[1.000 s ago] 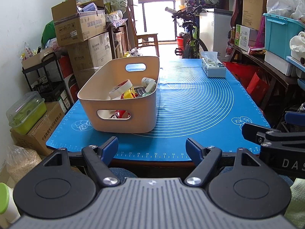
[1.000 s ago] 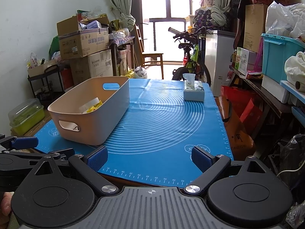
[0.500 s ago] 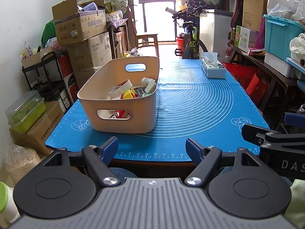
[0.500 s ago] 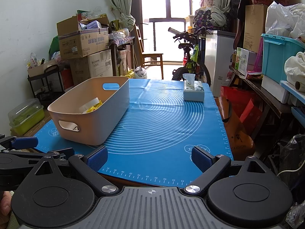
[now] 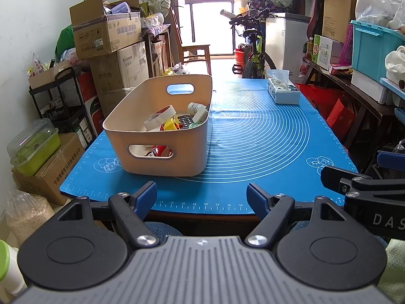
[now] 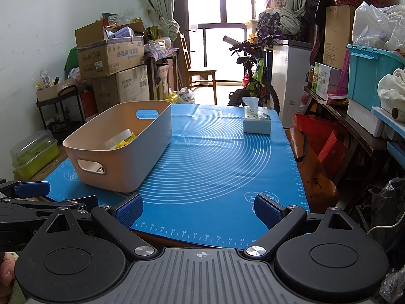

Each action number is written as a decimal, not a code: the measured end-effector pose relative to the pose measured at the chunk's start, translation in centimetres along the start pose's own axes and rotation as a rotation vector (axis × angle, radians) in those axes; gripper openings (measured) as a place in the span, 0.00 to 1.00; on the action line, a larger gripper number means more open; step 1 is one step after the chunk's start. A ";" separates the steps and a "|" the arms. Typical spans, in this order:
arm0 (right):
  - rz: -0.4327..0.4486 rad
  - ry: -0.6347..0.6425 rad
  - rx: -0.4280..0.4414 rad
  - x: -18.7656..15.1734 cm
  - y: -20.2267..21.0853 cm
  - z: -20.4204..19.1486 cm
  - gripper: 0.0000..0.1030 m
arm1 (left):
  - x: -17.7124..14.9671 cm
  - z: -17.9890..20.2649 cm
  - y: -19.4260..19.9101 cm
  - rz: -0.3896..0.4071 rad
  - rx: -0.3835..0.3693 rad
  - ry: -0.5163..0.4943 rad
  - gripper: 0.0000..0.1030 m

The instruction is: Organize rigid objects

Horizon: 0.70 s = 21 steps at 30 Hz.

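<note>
Beige bin [image 5: 162, 136] sits on the left part of the blue mat [image 5: 258, 139] covering the worktop. Inside: tape roll [image 5: 160, 117], yellow item [image 5: 170, 124], white bottle [image 5: 198, 111], and a dark keypad, possibly a calculator [image 5: 184, 121]. Tissue box [image 5: 282, 91] at far right of mat. Mat edge bears ruler numbers 24–38. Stacked carton [image 5: 107, 35] beyond; print unreadable. Left gripper [image 5: 201, 197] wide open, holding nothing, at the near edge. Right gripper [image 6: 198, 211] likewise open and empty; its body reads "DAS".
</note>
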State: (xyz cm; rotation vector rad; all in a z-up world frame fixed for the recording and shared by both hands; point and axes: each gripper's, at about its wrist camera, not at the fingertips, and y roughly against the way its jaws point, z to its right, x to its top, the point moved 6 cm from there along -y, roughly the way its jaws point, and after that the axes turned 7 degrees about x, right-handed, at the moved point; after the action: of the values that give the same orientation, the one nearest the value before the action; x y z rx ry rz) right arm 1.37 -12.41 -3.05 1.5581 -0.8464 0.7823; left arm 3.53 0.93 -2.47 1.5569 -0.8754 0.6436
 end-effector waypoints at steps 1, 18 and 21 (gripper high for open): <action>0.000 0.000 0.000 0.0 0.0 0.0 0.92 | 0.0 -0.1 0.0 0.001 0.000 0.000 0.76; 0.001 0.001 -0.001 0.0 0.0 0.0 0.92 | 0.0 -0.1 0.0 0.000 -0.001 0.002 0.76; 0.000 0.001 0.000 0.0 0.0 0.0 0.92 | 0.0 -0.1 -0.1 -0.001 -0.001 0.003 0.76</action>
State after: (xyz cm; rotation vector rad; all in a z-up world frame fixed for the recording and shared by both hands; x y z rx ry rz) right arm 1.37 -12.41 -3.03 1.5573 -0.8461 0.7832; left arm 3.62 1.07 -2.47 1.5554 -0.8725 0.6442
